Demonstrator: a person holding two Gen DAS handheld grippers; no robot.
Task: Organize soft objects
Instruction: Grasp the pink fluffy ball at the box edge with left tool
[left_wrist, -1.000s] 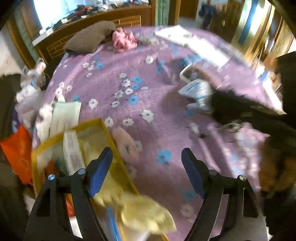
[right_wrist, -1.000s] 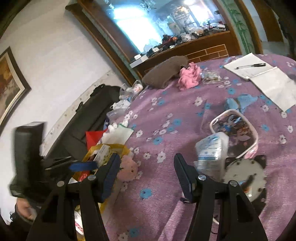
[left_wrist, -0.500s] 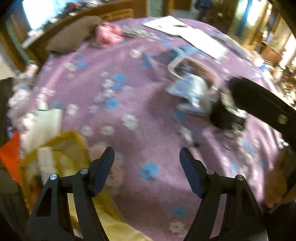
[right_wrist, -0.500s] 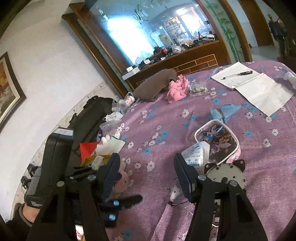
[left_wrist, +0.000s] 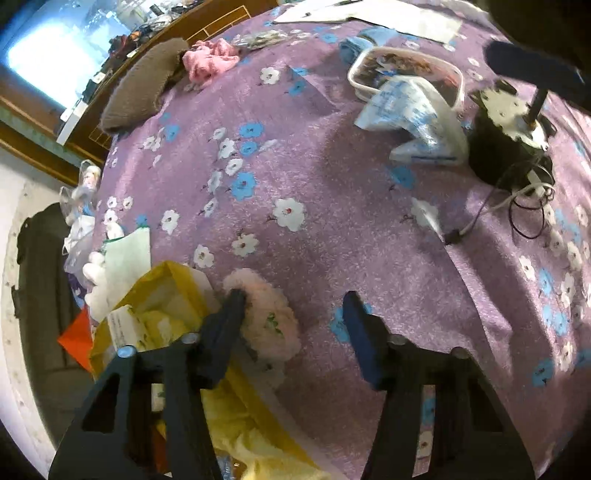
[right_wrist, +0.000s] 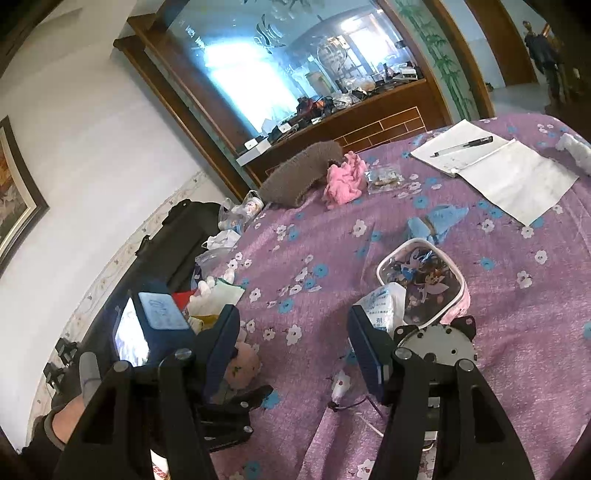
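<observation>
Beside the yellow bag (left_wrist: 162, 295) at the surface's (left_wrist: 332, 177) near edge, the pink plush toy (left_wrist: 269, 317) was bracketed by the closing, not-yet-clenched left hand-held gripper (left_wrist: 295, 314), best centred before squeezing, while the right hand-held gripper (right_wrist: 291, 332) hung released.

Left wrist view: close, steeply down on purple cloth (left_wrist: 332, 184). Right wrist: shallower, toward mirror (right_wrist: 295, 62). Both share pink plush (left_wrist: 266, 314).

Left hand-held gripper (left_wrist: 293, 314): black triangular cut-out frames, silver pivot screws, blue finger pads (left_wrist: 360, 341). Right hand-held gripper (right_wrist: 291, 339): same black frames, blue pads, silver screws. Person's hand (right_wrist: 72, 408) at near left, dark sleeve cuff.
</observation>
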